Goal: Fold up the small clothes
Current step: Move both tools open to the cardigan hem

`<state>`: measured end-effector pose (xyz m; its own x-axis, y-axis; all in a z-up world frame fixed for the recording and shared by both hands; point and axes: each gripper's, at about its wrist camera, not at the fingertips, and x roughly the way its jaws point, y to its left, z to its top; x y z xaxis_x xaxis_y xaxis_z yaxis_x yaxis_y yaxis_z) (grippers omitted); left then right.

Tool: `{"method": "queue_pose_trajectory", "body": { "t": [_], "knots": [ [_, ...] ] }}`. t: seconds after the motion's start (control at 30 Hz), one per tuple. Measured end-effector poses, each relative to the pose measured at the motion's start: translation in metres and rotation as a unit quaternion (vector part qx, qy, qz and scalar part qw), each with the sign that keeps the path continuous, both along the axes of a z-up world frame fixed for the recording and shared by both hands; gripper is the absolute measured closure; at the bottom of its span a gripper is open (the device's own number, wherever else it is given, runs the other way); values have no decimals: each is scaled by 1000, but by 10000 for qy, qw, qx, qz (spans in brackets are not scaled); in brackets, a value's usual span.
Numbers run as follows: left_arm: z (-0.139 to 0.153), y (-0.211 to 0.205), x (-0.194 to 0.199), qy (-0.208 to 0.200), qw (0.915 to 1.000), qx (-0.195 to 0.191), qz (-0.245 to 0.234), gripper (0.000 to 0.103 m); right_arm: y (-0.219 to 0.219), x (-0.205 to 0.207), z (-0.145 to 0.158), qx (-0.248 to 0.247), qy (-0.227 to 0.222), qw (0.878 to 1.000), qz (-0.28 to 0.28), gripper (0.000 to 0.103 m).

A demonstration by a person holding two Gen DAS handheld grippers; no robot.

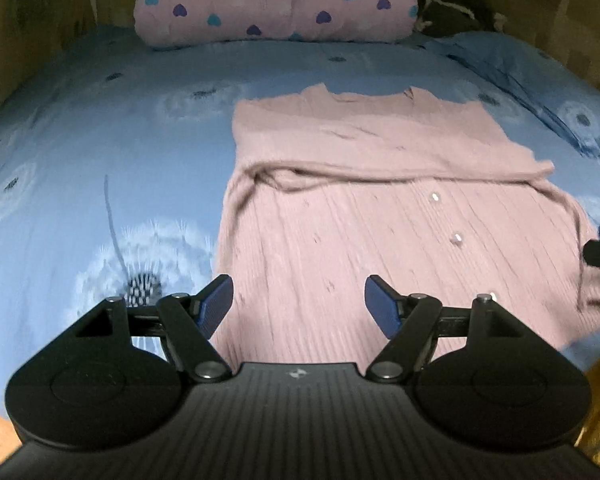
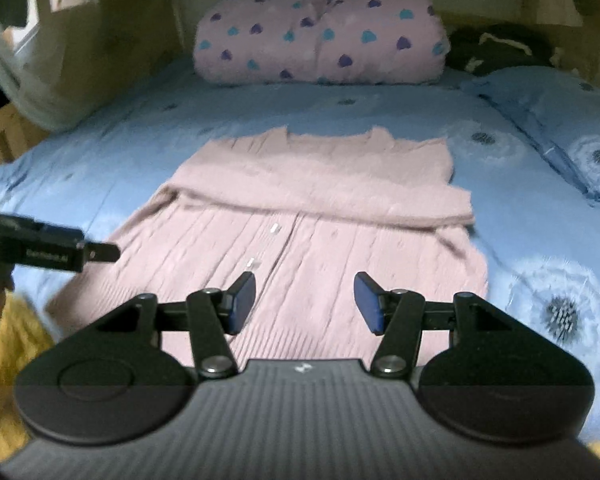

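Over the near hem of the pink knit cardigan [image 1: 380,216] on the blue dandelion bedsheet [image 1: 100,140], I am hovering the left gripper [image 1: 299,304] and the right gripper [image 2: 305,304] — both spread wide, holding nothing — probably to pinch the hem for the next fold.

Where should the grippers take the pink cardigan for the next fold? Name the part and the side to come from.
Grip the pink cardigan at its near hem corners, one gripper each, coming in low from the near edge of the bed. Both sleeves are already folded across the chest, so it lies flat as a rectangle. The left gripper and right gripper are open above the hem.
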<state>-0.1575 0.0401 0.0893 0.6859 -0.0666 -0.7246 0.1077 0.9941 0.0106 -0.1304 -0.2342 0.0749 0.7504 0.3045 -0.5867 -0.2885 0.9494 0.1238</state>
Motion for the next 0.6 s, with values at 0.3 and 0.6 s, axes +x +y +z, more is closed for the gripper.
{"method": "queue_pose_trajectory", "body": {
  "t": [0.3,0.6],
  "knots": [
    [-12,-17,-44,52,9982,101,-595,26,16,-31,-21,-409,242,9979,445,47],
    [-36,-31,-59,354,9942,455,-903,26,29,-47,-39,-968,242,9905,948,47]
  ]
}}
